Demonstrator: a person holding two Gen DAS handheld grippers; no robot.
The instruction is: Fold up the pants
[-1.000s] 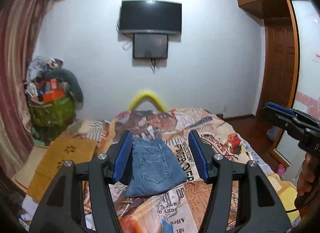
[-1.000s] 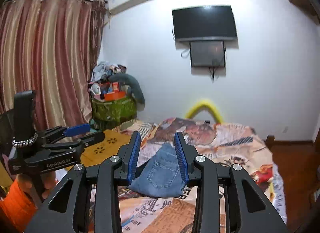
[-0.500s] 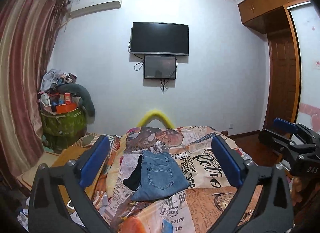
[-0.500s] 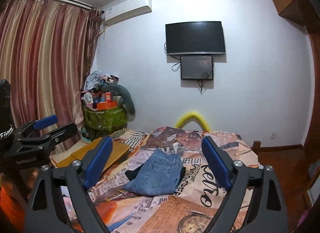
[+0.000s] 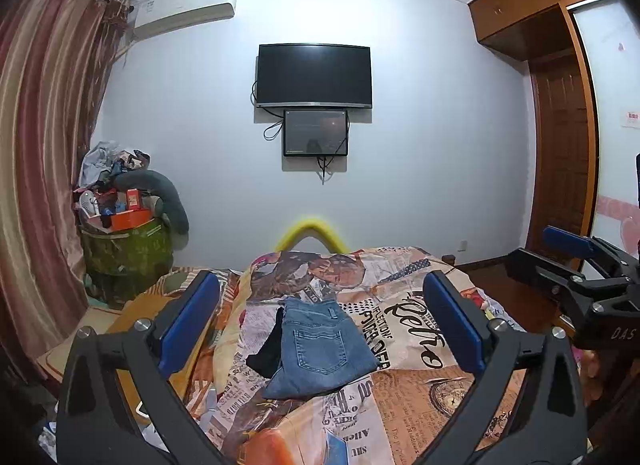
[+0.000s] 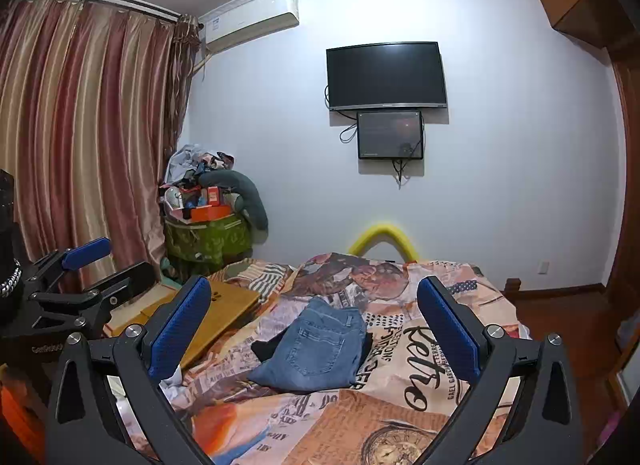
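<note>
Folded blue jeans (image 5: 320,345) (image 6: 316,349) lie in the middle of the bed, back pocket up, on top of a dark garment (image 5: 266,353). My left gripper (image 5: 320,279) hangs back from the jeans over the near part of the bed, open wide with nothing between its blue pads (image 5: 186,323). The right gripper (image 6: 313,282) is likewise held short of the jeans; its jaws are opening and hold nothing. Each gripper shows at the edge of the other's view: the right gripper (image 5: 580,269) and the left gripper (image 6: 80,269).
A printed bedspread (image 5: 404,389) covers the bed. To its left are a yellow-brown board (image 6: 224,305) and a green bin (image 5: 124,253) piled with clutter, with curtains behind. A TV (image 5: 314,75) hangs on the far wall; a wooden door (image 5: 560,169) is at the right.
Both grippers opened from nearly closed to wide and pulled back from the jeans, which now look smaller and lie free on the bed.
</note>
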